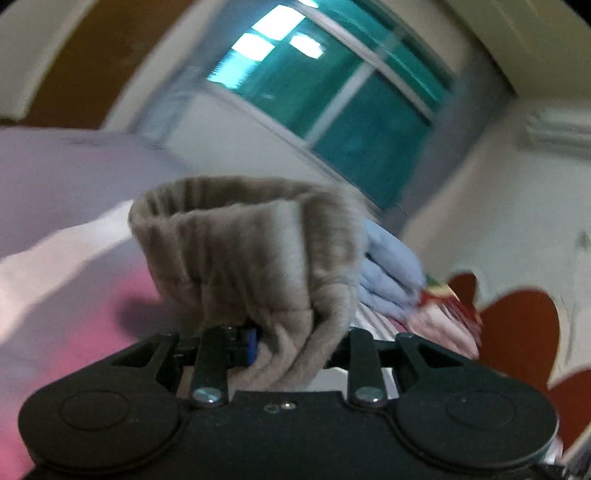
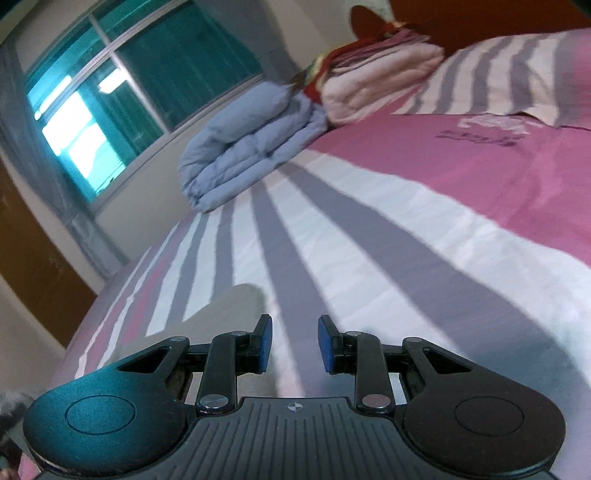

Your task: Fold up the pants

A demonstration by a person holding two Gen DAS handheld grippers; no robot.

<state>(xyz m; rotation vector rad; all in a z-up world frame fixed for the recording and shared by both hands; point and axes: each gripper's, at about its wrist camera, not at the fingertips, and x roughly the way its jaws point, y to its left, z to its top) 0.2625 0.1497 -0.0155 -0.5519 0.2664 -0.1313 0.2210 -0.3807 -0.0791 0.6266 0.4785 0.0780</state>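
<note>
Between my left gripper's [image 1: 280, 347] fingers sits the ribbed cuff of the pants [image 1: 251, 243], taupe knit, bunched and standing up in front of the lens; the jaws are pinched tight on that fabric, and only a sliver of one blue pad [image 1: 252, 346] shows beside it. From the right wrist view I see a pale beige patch [image 2: 236, 299] on the bed just left of the fingers, possibly more of the same garment, though I cannot tell for certain. My right gripper [image 2: 295, 343] hangs over the bed with its blue pads apart and nothing between them.

Under both tools lies the bedspread [image 2: 369, 236], with broad grey and white stripes fanning away from me and a large pink field to the right carrying a faint printed motif [image 2: 480, 129]. Further back on the bed rests a folded light-blue quilt [image 2: 243, 147], and just beyond it, touching, a stack of pink and white bedding [image 2: 376, 74] with a red-edged piece on top. A striped pillow [image 2: 498, 74] lies at the far right against a brown headboard [image 2: 480, 18].

Behind the bed I see a pale wall and a window [image 2: 129, 92] with teal glass and a light frame, bright patches glaring in it. Brown wood panelling [image 2: 33, 251] stands at the left edge.
</note>
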